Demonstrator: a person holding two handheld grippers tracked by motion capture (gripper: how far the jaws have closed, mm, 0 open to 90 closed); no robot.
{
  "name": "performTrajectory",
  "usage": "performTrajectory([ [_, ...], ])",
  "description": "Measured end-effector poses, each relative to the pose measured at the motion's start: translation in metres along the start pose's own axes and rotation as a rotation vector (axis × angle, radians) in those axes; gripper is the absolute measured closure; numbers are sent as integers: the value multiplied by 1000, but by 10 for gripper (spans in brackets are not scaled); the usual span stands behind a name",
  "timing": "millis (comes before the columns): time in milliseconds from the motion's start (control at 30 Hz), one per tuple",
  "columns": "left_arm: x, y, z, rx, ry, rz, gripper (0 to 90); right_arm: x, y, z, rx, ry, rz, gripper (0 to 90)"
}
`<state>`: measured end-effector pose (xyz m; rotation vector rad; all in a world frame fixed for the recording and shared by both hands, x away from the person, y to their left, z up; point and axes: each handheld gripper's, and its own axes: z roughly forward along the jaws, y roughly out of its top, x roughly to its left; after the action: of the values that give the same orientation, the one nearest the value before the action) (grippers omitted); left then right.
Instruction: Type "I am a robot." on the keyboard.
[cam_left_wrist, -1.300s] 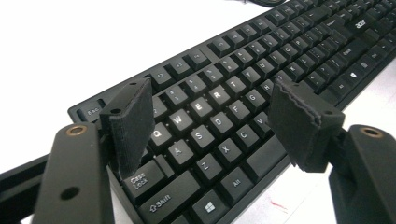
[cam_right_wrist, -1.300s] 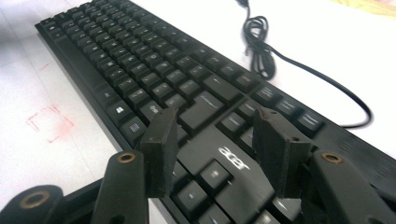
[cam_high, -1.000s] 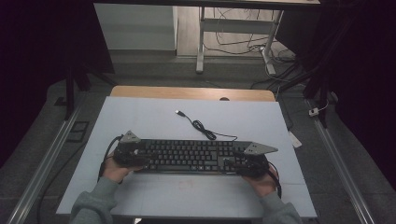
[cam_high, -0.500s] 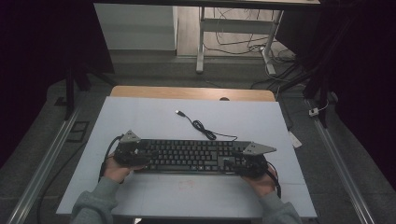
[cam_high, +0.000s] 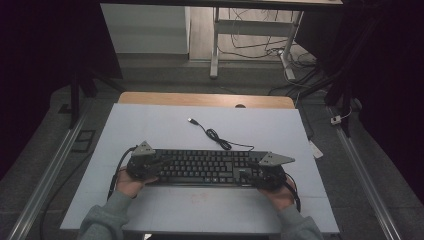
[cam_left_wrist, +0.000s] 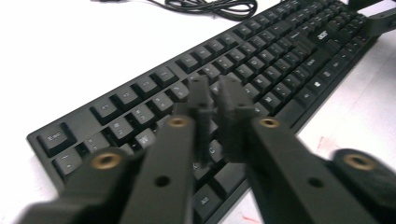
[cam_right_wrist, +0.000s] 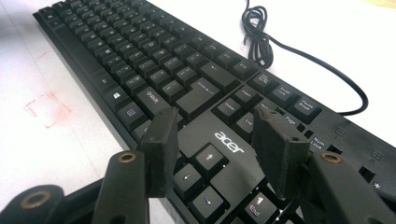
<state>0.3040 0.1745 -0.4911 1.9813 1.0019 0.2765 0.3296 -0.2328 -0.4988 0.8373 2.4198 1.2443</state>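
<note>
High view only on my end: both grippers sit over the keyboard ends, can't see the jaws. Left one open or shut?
Observer: The left gripper has its jaws nearly together, a thin slit between them, hovering over the left letter keys of the keyboard. They hold nothing.
Operator: Right one?
Observer: The right gripper is open, jaws wide apart above the arrow-key block, with the acer logo between them.
Operator: Any marks on the table near it?
Observer: A faint red square outline on the white table, just off the keyboard's front edge.
</note>
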Motion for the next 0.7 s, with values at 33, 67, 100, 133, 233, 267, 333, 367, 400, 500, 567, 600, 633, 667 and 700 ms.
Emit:
performTrajectory([
  [33, -2, 1, 1, 3, -7, 4, 885, 0, 0, 0, 3, -3, 0, 508],
  [67, -4, 1, 2, 6, -14, 9, 886, 0, 0, 0, 2, -4, 1, 508],
  [100, -6, 1, 4, 11, -20, 15, 886, 0, 0, 0, 1, -6, 2, 508],
  [133, -8, 2, 5, 15, -28, 20, 887, 0, 0, -1, 0, -8, 1, 508],
  [233, -16, 2, 12, 40, -44, 45, 887, -1, 0, 0, 0, -8, 3, 508],
  [267, -18, 2, 14, 45, -47, 50, 887, -1, 0, 0, 2, -10, 3, 508],
  [333, -21, 2, 18, 59, -47, 63, 887, -1, 0, 0, 5, -10, 3, 508],
  [367, -22, 2, 20, 65, -47, 70, 887, -1, 0, 0, 6, -11, 4, 508],
  [400, -24, 2, 22, 70, -51, 71, 886, -1, 0, 0, 6, -11, 4, 508],
  [500, -29, 0, 28, 96, -57, 91, 886, -1, 0, 1, 7, -12, 6, 508],
  [567, -32, -1, 32, 118, -56, 108, 886, -1, 0, 1, 10, -14, 5, 508],
  [600, -33, -2, 34, 124, -57, 109, 886, 0, 0, 1, 10, -16, 4, 508],
  [633, -33, -2, 35, 132, -61, 110, 886, -1, -1, 2, 8, -10, 5, 507],
  [667, -34, -3, 37, 140, -64, 115, 886, 0, -1, 2, 7, -11, 5, 506],
  [700, -35, -3, 38, 147, -65, 116, 886, -1, -1, 2, 9, -12, 4, 506],
])
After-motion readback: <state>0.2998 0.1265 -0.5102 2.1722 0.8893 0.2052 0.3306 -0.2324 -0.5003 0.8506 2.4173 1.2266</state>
